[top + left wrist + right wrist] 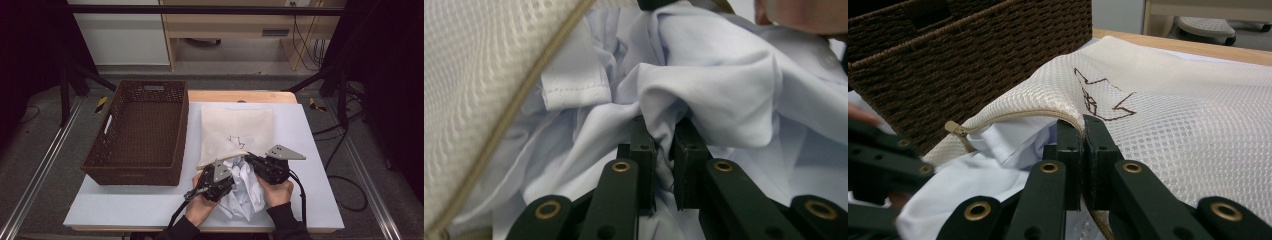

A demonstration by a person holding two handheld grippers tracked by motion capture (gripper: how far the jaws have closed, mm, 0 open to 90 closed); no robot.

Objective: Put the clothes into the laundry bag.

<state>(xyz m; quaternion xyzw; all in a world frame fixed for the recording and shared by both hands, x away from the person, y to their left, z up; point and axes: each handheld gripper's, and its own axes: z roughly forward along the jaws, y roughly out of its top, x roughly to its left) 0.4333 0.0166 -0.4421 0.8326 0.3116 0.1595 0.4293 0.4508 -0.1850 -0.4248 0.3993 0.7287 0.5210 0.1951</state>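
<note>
- At the near edge of the table, the left gripper [216,181] has its jaws drawn close together on a fold of the white shirt [245,187]; in the left gripper view the pale cloth [704,95] is pinched between the two black jaws with only a slim gap left.
- Just beside it, the right gripper [265,167] has its jaws pressed nearly together on the zipper edge of the cream mesh laundry bag [237,132]; in the right gripper view the beige zipper hem [1048,114] runs straight into the jaws, lifted a little off the shirt.
- White shirt: crumpled, lying half out of the bag's open mouth, between the two grippers and the person's hands [202,207].
- Mesh bag: flat on the table beyond the shirt, with a dark line drawing [1098,97] on its upper face, its opening towards the person.
- Brown wicker basket [140,132]: on the left of the table, just beside the bag.
- Surface: a pale sheet [310,170] covers the tabletop; a wooden edge [240,96] shows at the far side.
- Room: grey floor, black frame bars, light wooden furniture and hanging cables behind the table.
</note>
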